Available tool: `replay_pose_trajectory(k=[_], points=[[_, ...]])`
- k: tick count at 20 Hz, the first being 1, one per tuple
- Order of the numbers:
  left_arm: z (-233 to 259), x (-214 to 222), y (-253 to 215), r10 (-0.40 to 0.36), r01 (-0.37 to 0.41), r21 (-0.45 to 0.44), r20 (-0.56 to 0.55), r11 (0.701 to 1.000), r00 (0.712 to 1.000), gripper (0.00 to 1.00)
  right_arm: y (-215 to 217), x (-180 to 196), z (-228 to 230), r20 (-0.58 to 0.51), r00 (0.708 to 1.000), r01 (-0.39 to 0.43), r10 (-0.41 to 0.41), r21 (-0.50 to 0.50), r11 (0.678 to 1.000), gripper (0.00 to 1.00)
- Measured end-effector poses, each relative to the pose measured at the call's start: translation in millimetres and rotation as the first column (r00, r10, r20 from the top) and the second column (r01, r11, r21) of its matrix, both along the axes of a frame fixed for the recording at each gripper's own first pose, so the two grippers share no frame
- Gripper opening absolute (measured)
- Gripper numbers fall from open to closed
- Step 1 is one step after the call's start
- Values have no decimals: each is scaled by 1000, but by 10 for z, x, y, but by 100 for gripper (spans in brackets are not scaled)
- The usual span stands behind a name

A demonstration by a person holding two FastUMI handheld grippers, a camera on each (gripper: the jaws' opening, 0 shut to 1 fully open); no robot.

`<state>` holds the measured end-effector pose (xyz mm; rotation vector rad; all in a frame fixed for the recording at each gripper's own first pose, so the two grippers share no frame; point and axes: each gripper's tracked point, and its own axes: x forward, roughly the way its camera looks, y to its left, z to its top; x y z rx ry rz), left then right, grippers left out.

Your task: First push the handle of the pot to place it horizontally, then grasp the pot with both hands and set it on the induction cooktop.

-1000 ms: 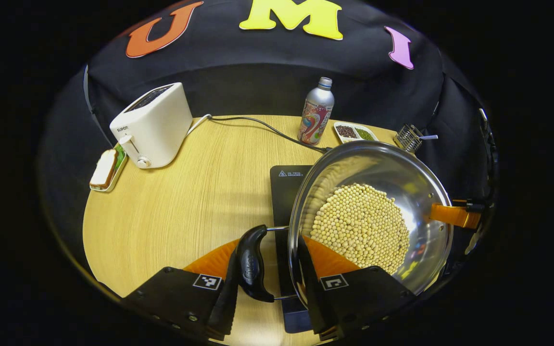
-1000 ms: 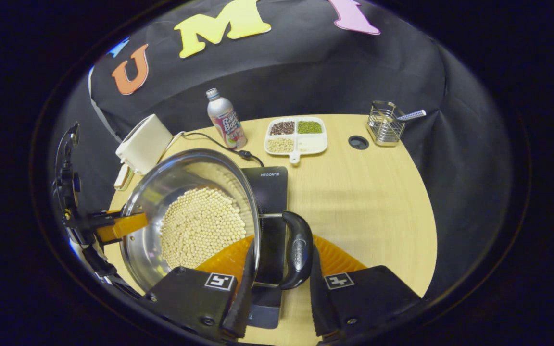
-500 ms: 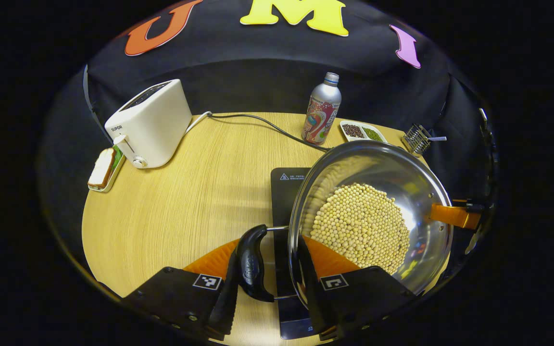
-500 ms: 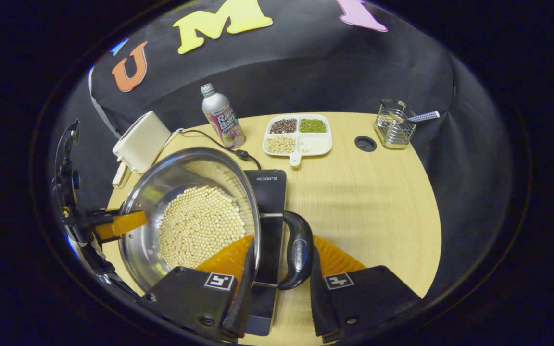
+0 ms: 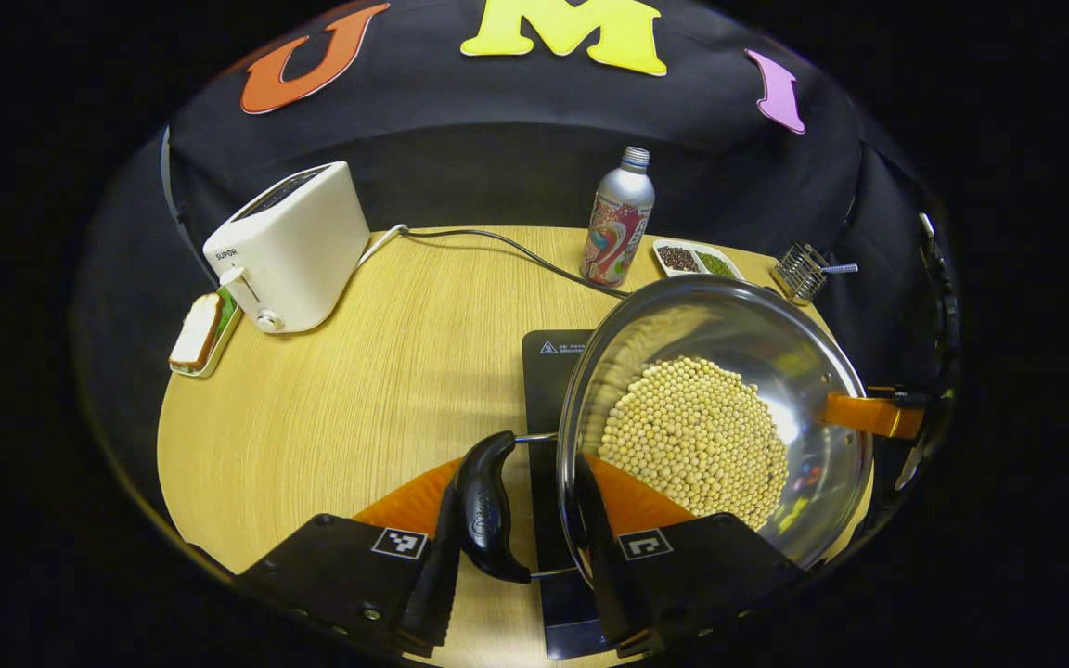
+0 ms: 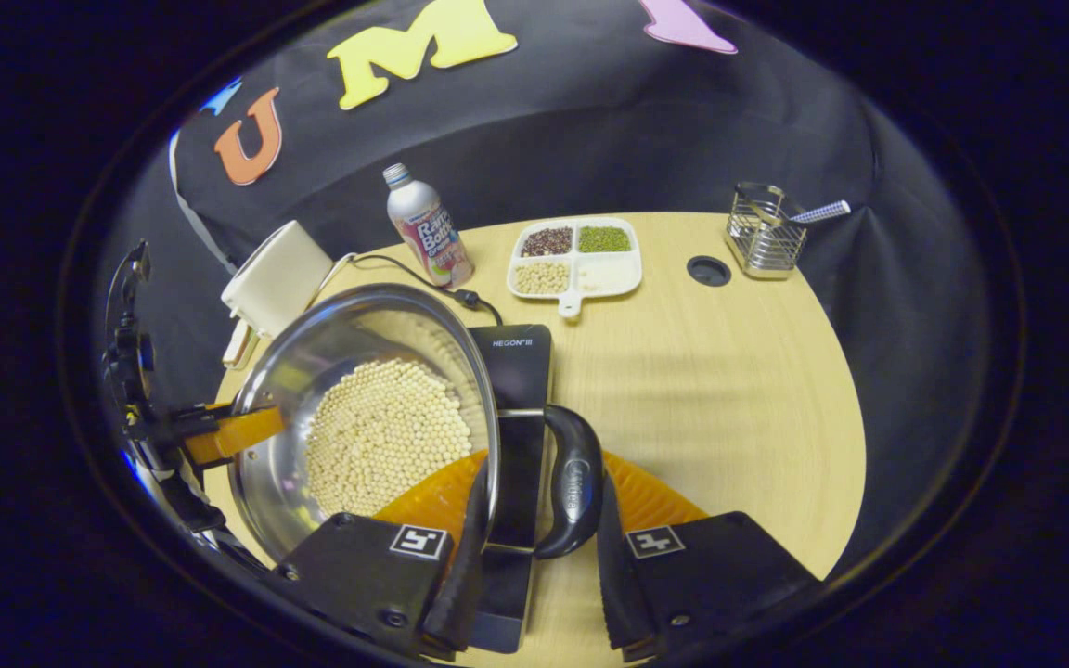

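Note:
A steel pot holding soybeans hangs between both grippers over the black induction cooktop; I cannot tell if it touches it. In the left gripper view my left gripper is shut on the pot's black left handle, which lies level. One finger of the right gripper shows at the pot's far rim. In the right gripper view my right gripper is shut on the other black handle, with the pot to its left above the cooktop. One finger of the left gripper grips the far side.
A white toaster and a small tray with bread stand at the table's back left. A bottle, a divided dish of beans and a wire holder line the back. A cable runs to the cooktop.
Both grippers and the pot have drifted only slightly over the cooktop. Both holds on the handles are unchanged.

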<state>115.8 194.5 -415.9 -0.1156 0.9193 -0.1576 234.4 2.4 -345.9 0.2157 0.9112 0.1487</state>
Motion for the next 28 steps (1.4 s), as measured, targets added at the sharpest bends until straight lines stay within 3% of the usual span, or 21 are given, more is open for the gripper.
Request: replay_pose_trajectory(k=[10,11,12,13,14,15,16,18,19,28], points=[[-4,31,-16,-10,10,19,3,1000,1000,61,-3,-8,5,6,1000,14,-14,-5,1000,56],[2,26,-8,-16,16,25,1,1000,1000,53,-16,-10,11,8,1000,15,-15,-9,1000,55],[-3,34,-4,-17,17,26,1,1000,1000,73,-7,-12,8,4,1000,18,-18,-8,1000,55],[-8,36,-11,-17,17,27,1,999,1000,75,-9,-15,17,5,1000,18,-18,-9,1000,55],[-35,28,-3,-16,16,36,-9,999,1000,66,-13,-9,19,9,1000,23,-23,-5,1000,57],[-64,-16,24,-22,24,37,-30,999,999,69,-24,-2,23,19,1000,22,-22,-9,1000,58],[-56,-35,24,-28,29,40,-28,999,999,73,-61,7,16,39,999,14,-12,-38,999,61],[30,42,71,-28,26,62,41,998,999,91,-61,31,60,100,995,-5,11,-65,998,79],[92,56,83,-26,21,66,71,998,997,98,-73,20,121,124,992,-2,12,-78,997,79],[424,42,244,14,-33,101,178,994,984,98,-93,-25,349,214,977,31,-2,-132,991,79]])
